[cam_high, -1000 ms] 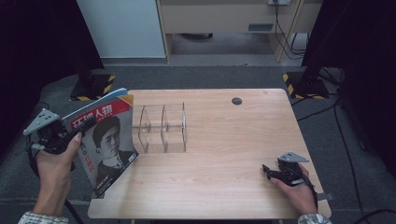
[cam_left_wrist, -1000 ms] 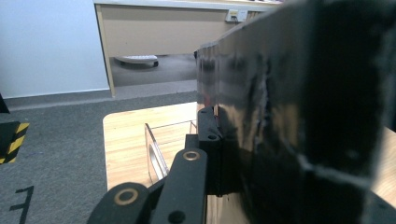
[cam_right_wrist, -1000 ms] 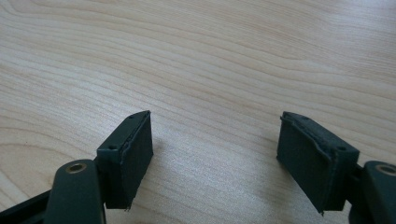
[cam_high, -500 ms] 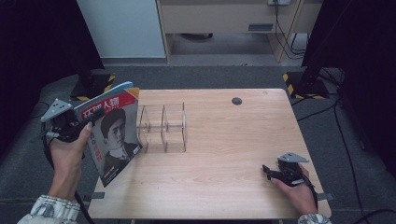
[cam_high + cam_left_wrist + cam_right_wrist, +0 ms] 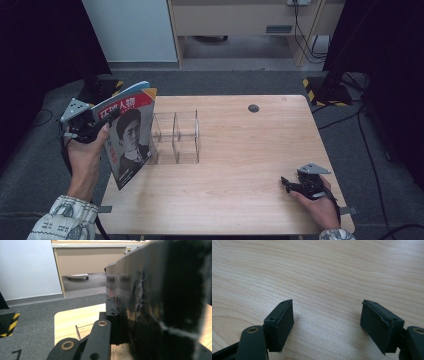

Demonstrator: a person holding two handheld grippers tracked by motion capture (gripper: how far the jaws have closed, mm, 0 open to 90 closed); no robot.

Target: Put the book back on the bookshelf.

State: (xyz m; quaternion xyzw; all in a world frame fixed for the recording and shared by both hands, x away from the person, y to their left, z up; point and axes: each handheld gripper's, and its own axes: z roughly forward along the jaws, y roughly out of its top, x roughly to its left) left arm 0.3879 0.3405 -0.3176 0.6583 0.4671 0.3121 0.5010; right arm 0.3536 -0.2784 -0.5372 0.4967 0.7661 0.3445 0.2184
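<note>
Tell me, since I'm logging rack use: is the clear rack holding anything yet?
Empty. The high view shows bare table through every slot of the clear rack; the magazine is outside it, clamped in the left tongs.

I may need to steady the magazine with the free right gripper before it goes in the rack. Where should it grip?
Take the magazine by its free right edge, about mid-height, coming in level from the right. It stands tilted with its lower corner on the table, the left gripper shut on its top left edge, so that thin edge is exposed. Stay clear of the clear rack.
</note>
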